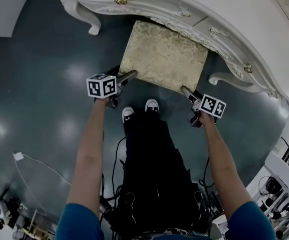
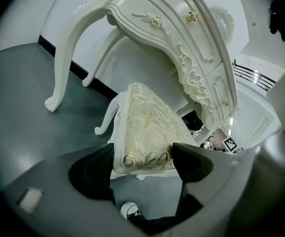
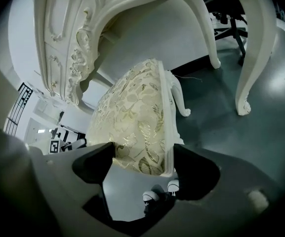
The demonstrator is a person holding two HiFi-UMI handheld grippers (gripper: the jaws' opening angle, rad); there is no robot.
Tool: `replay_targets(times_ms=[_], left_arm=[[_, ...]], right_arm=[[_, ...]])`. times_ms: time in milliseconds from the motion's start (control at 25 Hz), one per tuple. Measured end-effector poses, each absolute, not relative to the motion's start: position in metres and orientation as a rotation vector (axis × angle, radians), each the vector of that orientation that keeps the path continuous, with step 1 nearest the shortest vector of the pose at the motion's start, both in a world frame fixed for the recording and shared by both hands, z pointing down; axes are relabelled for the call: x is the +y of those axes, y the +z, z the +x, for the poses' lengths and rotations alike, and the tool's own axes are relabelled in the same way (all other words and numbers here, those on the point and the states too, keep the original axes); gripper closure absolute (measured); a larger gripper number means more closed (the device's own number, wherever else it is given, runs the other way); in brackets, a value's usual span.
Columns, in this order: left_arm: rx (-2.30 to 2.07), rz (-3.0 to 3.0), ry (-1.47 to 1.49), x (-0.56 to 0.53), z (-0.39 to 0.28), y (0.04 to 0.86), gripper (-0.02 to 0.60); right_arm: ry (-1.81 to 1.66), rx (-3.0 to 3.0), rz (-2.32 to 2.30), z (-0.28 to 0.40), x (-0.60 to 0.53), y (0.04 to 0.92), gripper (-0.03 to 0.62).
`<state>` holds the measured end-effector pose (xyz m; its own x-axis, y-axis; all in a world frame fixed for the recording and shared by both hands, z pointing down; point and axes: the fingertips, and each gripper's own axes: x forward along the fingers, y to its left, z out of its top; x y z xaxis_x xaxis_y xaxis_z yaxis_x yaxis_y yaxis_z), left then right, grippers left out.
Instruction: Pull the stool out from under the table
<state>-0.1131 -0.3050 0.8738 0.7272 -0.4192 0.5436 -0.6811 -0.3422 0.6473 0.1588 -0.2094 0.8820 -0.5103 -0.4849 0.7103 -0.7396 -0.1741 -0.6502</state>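
Both grippers hold the stool by its near corners. The left gripper pinches the seat's thickness at the near-left corner, one jaw on the cushion and one on the white frame, and the right gripper does the same at the near-right corner.

Most of the stool stands on the floor clear of the table, with only its far edge tucked beneath the table's front edge. The padded top may let a jaw slide off. An uneven pull would probably swing the stool into a table leg. The shoes are just behind it, so a straight pull could hit them.

The seat's long axis seems to run parallel to the table's front edge, and its near long side faces the person.
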Motion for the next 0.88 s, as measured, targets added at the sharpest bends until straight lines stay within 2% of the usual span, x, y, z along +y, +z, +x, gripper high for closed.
replay_targets(times_ms=[600,880], left_arm=[[-0.806,1.885,0.415,-0.204,-0.138,0.883,0.193],[-0.803,1.842,0.442,-0.192,-0.143,0.886,0.189]], right_arm=[[1.754,-1.749,1.373,0.138,-0.115,0.885,0.221],[1.738,-1.744,1.344,0.137,-0.111,0.885,0.22]])
